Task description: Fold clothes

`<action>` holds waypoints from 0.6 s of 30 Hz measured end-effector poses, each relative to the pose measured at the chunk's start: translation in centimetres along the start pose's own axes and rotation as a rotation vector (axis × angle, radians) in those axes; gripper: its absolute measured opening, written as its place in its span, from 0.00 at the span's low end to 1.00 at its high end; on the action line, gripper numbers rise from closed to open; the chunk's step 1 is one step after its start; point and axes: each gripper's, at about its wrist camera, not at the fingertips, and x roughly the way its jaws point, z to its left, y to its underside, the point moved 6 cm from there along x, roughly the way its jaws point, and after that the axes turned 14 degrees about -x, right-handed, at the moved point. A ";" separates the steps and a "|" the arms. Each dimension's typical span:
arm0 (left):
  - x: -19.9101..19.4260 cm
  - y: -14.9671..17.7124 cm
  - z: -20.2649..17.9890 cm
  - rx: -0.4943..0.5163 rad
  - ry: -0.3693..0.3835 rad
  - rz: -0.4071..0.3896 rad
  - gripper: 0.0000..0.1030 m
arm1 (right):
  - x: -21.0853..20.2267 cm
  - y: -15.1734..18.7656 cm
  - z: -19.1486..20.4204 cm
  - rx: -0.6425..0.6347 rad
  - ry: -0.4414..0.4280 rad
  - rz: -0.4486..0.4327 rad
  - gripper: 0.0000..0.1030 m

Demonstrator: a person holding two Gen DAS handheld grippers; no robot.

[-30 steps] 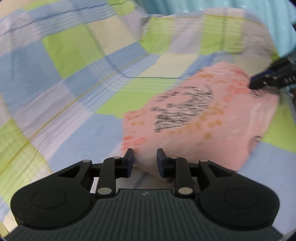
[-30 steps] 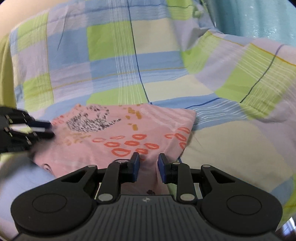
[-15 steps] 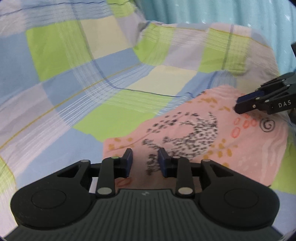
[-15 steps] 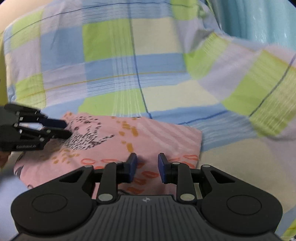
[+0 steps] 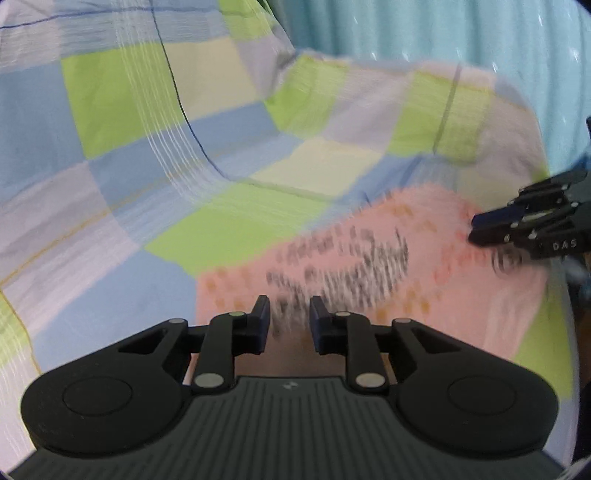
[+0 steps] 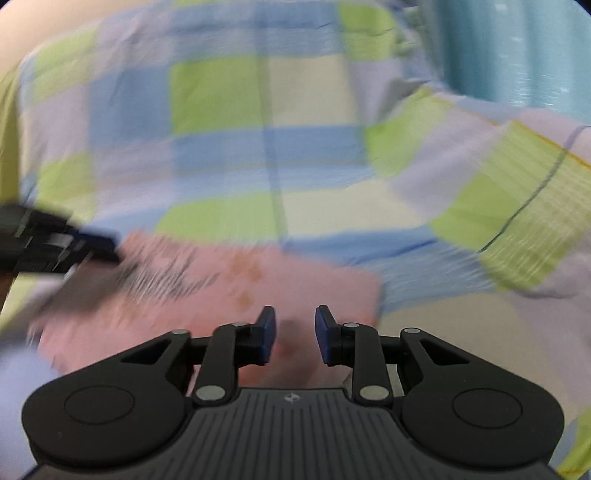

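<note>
A pink garment (image 5: 369,266) with a black speckled print and orange marks lies flat on the checked bed sheet (image 5: 129,155). My left gripper (image 5: 290,325) hovers over its near edge, fingers a little apart, with pink cloth showing in the gap. In the left wrist view my right gripper (image 5: 480,227) comes in from the right edge over the garment's far side. In the blurred right wrist view the garment (image 6: 295,280) lies below my right gripper (image 6: 294,332), which stands slightly open. My left gripper (image 6: 107,245) reaches in from the left there.
The sheet (image 6: 258,147) of blue, green, cream and lilac squares rises in folds behind the garment. A turquoise curtain (image 5: 443,33) hangs at the back right. A bare stretch of sheet lies to the right of the garment in the right wrist view.
Both grippers have slid forward over the pink garment, so its print now sits just ahead of the left fingers. The finger gaps look about the same. Both views are motion-blurred.
</note>
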 end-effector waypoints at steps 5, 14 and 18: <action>-1.7 2.3 2.2 -0.030 -0.061 0.013 0.20 | -1.8 2.2 -1.0 -0.012 0.055 0.043 0.26; -5.0 2.1 -0.6 -0.067 -0.027 -0.010 0.16 | -4.5 1.5 -0.3 0.040 0.027 -0.033 0.27; -5.0 3.7 -1.0 -0.024 -0.057 0.025 0.17 | -3.8 2.0 1.4 -0.083 0.026 0.027 0.26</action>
